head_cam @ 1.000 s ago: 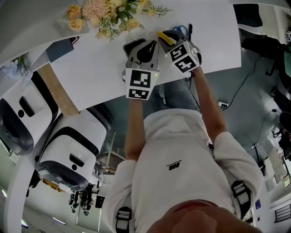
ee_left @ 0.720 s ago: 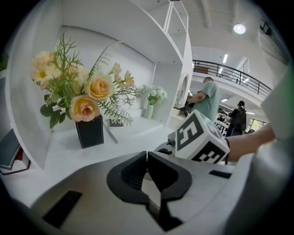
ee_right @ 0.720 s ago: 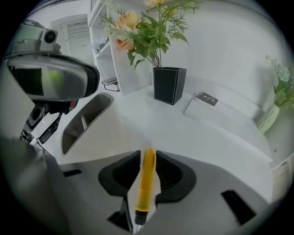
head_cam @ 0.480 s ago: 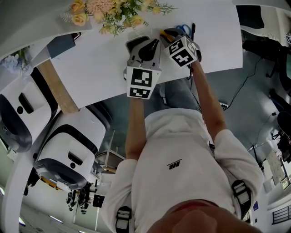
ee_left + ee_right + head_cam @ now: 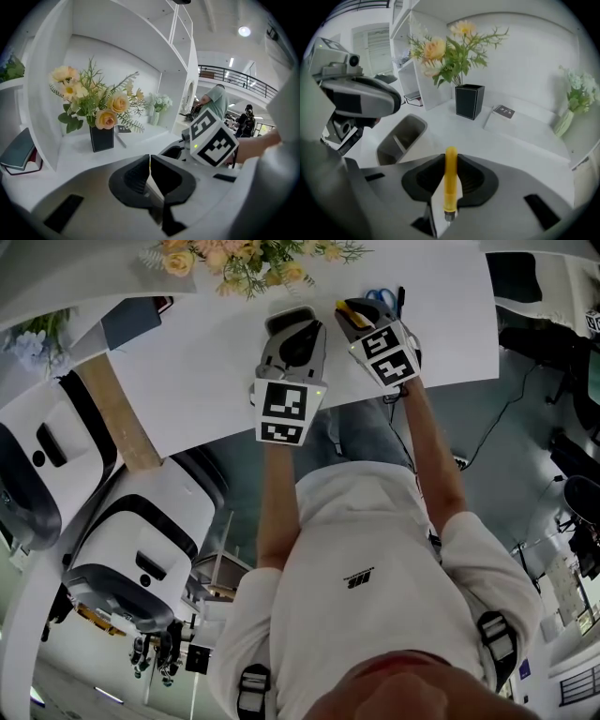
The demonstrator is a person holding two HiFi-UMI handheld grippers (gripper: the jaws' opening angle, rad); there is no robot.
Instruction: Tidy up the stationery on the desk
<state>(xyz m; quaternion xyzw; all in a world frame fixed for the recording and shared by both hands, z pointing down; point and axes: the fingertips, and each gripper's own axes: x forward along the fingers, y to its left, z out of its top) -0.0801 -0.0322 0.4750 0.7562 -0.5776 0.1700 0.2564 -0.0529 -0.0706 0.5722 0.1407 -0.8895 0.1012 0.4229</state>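
Early stage, we judge. The right gripper (image 5: 451, 161) is pinching the yellow pen (image 5: 450, 187) between its pads. Its jaws have just been closing, with the pen between them. The pen is off the desk (image 5: 216, 362), just right of the grey holder (image 5: 405, 133) and not yet over it.

The holder looks empty from the right gripper view, only a divider inside, so we count nothing as stowed. The left gripper (image 5: 150, 164) has its jaws pressed together with nothing between them. It hangs at the near side of the holder.

Left to do, as we read it: drop the yellow pen into the holder, then collect what lies further right of it. That is the blue scissors (image 5: 378, 298) and the black pen (image 5: 400, 298), both still on the desk beyond the right gripper.

Counts:
- yellow pen: 1
- black pen: 1
- blue scissors: 1 pair
- grey holder: 1
- black vase of flowers (image 5: 468, 101): 1, behind the holder
- small notebook (image 5: 504, 111): 1, behind and right of the holder
- dark book (image 5: 18, 149): 1, well left of the holder

We cannot tell whether more stationery sits under the grippers
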